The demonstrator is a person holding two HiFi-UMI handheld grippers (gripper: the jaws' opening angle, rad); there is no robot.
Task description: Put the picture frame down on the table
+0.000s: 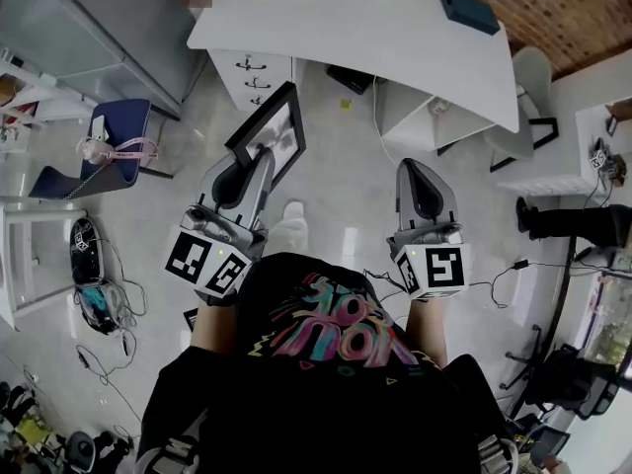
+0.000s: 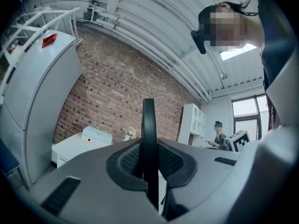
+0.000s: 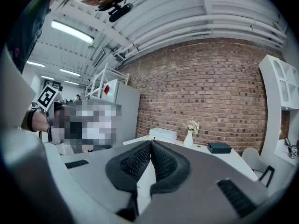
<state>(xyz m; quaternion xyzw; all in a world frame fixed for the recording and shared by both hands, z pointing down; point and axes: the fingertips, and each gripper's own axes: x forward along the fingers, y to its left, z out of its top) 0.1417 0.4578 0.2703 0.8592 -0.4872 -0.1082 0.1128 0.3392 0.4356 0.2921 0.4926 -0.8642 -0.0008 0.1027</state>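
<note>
Blue upholstery covered a chair (image 1: 123,131) at the left edge of the head view, standing on the pale floor. Right of it, left of centre, the left gripper (image 1: 260,162) had its jaws clamped on the lower edge of the black picture frame (image 1: 269,131). The frame stood tilted above the jaws, its face turned to the right, and it hung in the air over the floor, well short of the table. In the left gripper view the frame's thin dark edge (image 2: 148,139) rose upright between the two ribbed pads, which pressed on it from both sides.

The white table (image 1: 375,38) spread across the top centre of the head view. Right of centre, the right gripper (image 1: 423,168) pointed toward the table with its jaws fully together and nothing between them. The right gripper view showed the pads (image 3: 140,162) meeting at their tips. At the table's upper right lay a dark box (image 1: 468,10).
</note>
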